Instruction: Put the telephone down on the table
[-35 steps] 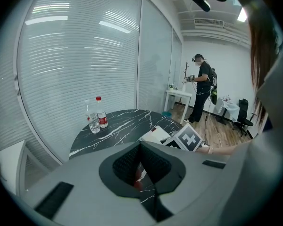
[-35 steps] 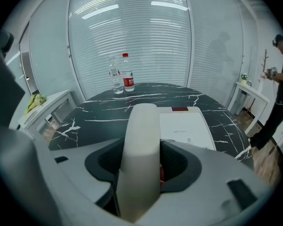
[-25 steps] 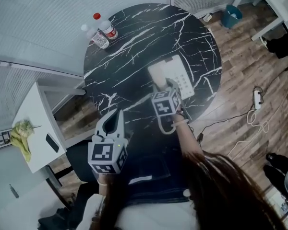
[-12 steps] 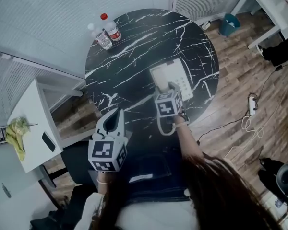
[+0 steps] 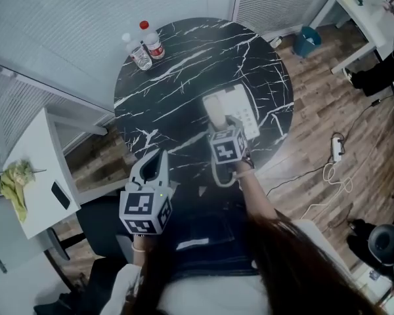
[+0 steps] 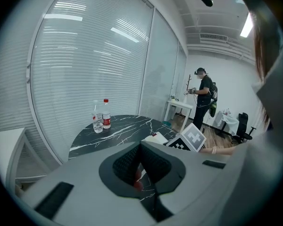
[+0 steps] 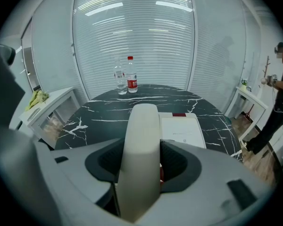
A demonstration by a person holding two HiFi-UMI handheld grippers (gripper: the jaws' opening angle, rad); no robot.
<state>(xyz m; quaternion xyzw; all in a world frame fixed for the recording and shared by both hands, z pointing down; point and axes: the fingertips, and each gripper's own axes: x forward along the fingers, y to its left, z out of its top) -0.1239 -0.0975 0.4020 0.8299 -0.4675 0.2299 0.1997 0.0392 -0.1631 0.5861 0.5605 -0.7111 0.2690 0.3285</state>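
Right gripper view shows the right gripper (image 7: 142,160) with its fingers (image 7: 177,163) clamped on the pale handset (image 7: 142,135), which runs lengthwise out between them toward the desk (image 7: 104,109). The telephone base (image 7: 180,130) already sits on the dark marbled top, just to the right of the handset's far end. From the head view, the handset (image 5: 214,109) lies along the left side of the base (image 5: 244,110), with the right gripper (image 5: 230,121) reaching in from the near edge of the desk (image 5: 184,77). Whether the handset is touching the base or the desk or hangs just above them I cannot tell. The left gripper (image 5: 155,164) hovers off the near edge, well apart from the telephone, its fingers together at the tips with nothing between them. Two bottles (image 5: 144,44) stand at the far rim. As I judge it, the task is close to its end: what remains is to settle the handset and let go.
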